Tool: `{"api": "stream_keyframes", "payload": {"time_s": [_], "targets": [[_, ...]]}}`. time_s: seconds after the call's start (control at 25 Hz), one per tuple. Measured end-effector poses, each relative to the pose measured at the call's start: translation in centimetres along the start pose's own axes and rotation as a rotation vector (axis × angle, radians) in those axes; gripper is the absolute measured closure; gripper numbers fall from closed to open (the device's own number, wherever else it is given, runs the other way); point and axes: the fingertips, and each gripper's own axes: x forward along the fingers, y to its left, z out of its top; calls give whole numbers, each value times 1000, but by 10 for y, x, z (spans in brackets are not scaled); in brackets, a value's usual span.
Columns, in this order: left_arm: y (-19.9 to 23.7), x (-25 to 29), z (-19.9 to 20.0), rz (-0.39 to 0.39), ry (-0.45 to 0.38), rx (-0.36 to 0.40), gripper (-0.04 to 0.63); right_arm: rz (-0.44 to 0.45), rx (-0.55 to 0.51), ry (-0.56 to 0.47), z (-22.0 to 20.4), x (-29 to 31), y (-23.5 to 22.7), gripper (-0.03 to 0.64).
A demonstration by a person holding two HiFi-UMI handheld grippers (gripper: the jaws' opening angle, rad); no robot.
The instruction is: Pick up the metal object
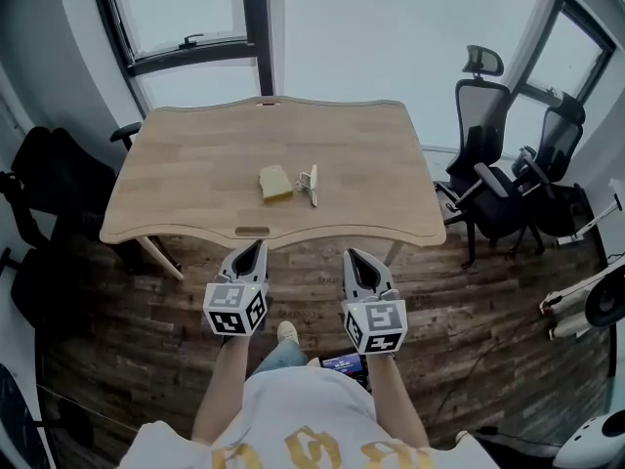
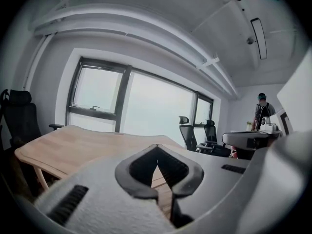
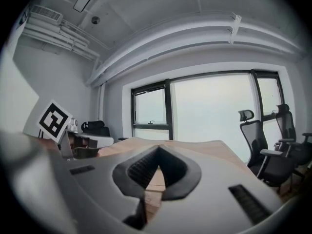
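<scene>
Pale wooden table (image 1: 195, 154) carries a small silvery metal object (image 1: 311, 185) near its middle, just right of a yellow spongy block (image 1: 275, 182). The left gripper (image 1: 257, 246) and right gripper (image 1: 351, 255) hover off the near edge, jaws pressed together, empty.

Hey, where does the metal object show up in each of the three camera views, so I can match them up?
Head view: the metal object lies near the middle of the wooden table, just right of the yellow sponge.
Left gripper view: not in it; only the tabletop shows.
Right gripper view: not in it; only the tabletop shows.
Shared landmark: the wooden table.
</scene>
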Motion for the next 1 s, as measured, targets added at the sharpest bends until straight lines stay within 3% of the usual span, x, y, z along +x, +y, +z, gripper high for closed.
{"api": "stream_keyframes", "payload": {"time_s": [0.24, 0.44, 0.6, 0.72, 0.84, 1.0], "targets": [[8, 24, -2, -2, 18, -12, 577, -11, -39, 22, -4, 20, -11, 606], [15, 65, -8, -27, 38, -66, 577, -5, -47, 38, -6, 56, -29, 606], [20, 111, -2, -148, 45, -202, 577, 21, -14, 80, -9, 102, -43, 606], [37, 150, 6, -177, 44, -255, 577, 36, 20, 104, -10, 141, -53, 606], [48, 188, 7, -222, 97, -242, 577, 51, 4, 123, -10, 177, -60, 606], [70, 229, 8, -222, 139, -150, 577, 47, -24, 156, -14, 223, -66, 606]]}}
